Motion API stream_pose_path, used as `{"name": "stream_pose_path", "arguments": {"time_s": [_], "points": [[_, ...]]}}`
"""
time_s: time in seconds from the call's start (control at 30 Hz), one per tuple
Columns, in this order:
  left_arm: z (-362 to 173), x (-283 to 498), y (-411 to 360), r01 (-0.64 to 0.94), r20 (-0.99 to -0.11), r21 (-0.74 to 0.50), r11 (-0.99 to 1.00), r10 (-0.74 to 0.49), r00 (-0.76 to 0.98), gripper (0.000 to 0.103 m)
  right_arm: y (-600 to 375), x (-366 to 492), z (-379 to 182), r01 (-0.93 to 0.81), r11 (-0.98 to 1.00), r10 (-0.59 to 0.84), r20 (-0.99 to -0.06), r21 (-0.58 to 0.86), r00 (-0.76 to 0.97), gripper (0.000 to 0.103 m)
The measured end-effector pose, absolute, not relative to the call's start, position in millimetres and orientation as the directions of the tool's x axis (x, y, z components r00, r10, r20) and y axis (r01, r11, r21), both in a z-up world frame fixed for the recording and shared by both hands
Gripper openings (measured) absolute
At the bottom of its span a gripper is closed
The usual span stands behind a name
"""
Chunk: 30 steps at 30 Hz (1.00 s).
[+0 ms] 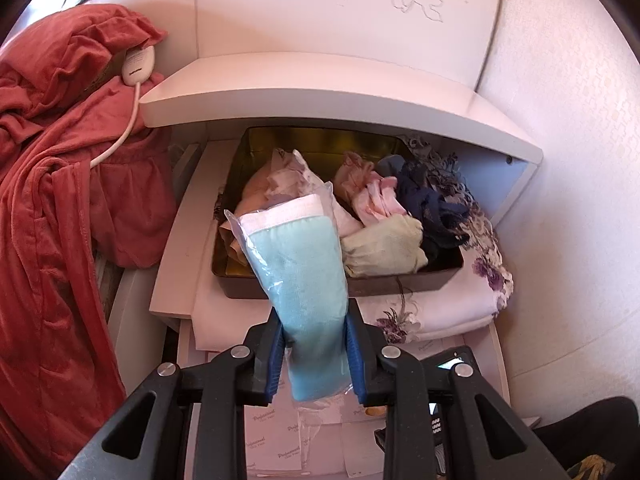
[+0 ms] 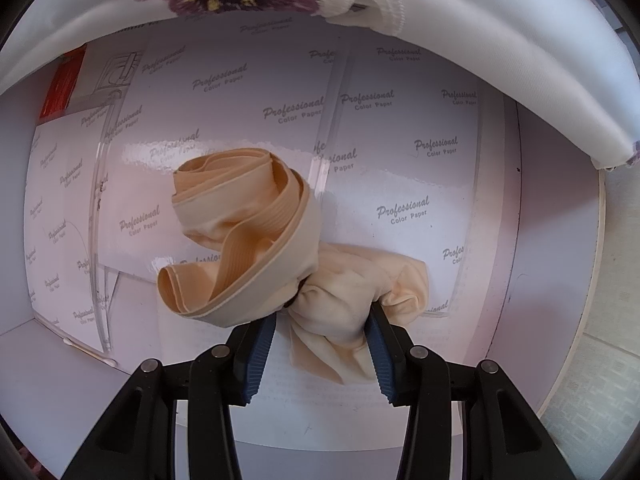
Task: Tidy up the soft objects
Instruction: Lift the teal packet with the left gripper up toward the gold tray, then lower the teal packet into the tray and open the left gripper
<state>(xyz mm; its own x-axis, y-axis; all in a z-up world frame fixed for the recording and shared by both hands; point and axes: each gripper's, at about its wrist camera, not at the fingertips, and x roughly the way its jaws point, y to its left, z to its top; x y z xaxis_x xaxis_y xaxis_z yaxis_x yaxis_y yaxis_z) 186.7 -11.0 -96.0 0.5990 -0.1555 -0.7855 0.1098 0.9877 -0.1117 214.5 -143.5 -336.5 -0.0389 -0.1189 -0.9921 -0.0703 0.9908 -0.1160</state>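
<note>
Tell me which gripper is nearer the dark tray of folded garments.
Left. The left gripper, clamping a bagged blue cloth, sits just before the dark tray. The right gripper holds beige fabric over printed paper; no tray visible there.

"Professional Color Paper" repeats in grey across the glossy white sheets (image 2: 400,184); the white controller's (image 1: 138,62) label is illegible.

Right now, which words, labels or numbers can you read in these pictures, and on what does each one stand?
"Professional Color Paper": repeated across the white sheets lining the drawer.
White controller on the red robe: print too small to read.
Phone screen near the left gripper: unreadable.
</note>
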Motion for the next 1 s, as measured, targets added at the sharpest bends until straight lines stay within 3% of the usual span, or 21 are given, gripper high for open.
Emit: {"name": "stream_pose_path", "arguments": {"time_s": [0.33, 0.6, 0.77, 1.0], "points": [[-79, 212, 36, 0.010, -0.766, -0.269, 0.963, -0.221, 0.603, 0.027, -144, 216, -335, -0.068, 0.991, -0.117, -0.992, -0.115, -0.038, 0.046], [-79, 251, 21, 0.059, -0.736, -0.424, 0.904, -0.382, 0.559, 0.027, -143, 217, -333, -0.067, 0.991, -0.116, -0.993, -0.113, -0.036, 0.046], [-81, 284, -9, 0.147, -0.749, -0.367, 0.919, -0.385, 0.538, 0.027, -143, 217, -333, -0.069, 0.991, -0.117, -0.993, -0.114, -0.035, 0.046], [-120, 314, -53, 0.292, -0.847, -0.186, 0.938, -0.304, 0.436, 0.027, -140, 220, -332, -0.061, 0.993, -0.102, -0.994, -0.100, -0.038, 0.048]]}}
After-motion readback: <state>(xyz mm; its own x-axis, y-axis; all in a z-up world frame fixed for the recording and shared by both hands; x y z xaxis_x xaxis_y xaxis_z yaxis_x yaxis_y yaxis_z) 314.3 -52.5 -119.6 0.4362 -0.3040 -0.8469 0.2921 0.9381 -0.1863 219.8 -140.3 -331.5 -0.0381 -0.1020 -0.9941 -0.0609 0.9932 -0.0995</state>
